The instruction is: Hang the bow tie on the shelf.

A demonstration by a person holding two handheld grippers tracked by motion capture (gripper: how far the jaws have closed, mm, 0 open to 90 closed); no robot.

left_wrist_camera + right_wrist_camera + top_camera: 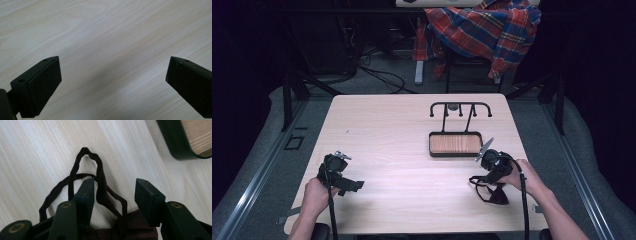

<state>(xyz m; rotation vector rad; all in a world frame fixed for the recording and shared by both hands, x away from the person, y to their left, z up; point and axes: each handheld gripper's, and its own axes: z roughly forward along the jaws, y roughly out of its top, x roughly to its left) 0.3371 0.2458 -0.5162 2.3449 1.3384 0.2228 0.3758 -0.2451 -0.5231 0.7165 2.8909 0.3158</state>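
We see a pale wooden table (412, 130); at four o'clock a dark bow tie (495, 192) lies under the right gripper (113, 187), jaws parted astride its strap (nothing gripped); at seven o'clock the left gripper (113, 72) gapes wide, empty; a tray stand (455, 144) sits at two o'clock.

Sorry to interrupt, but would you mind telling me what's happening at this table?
A person holds a claw in each hand. The right claw is open over a dark bow tie, one strap between its jaws, beside a stand with a wooden tray. The left claw is open over the bare table.
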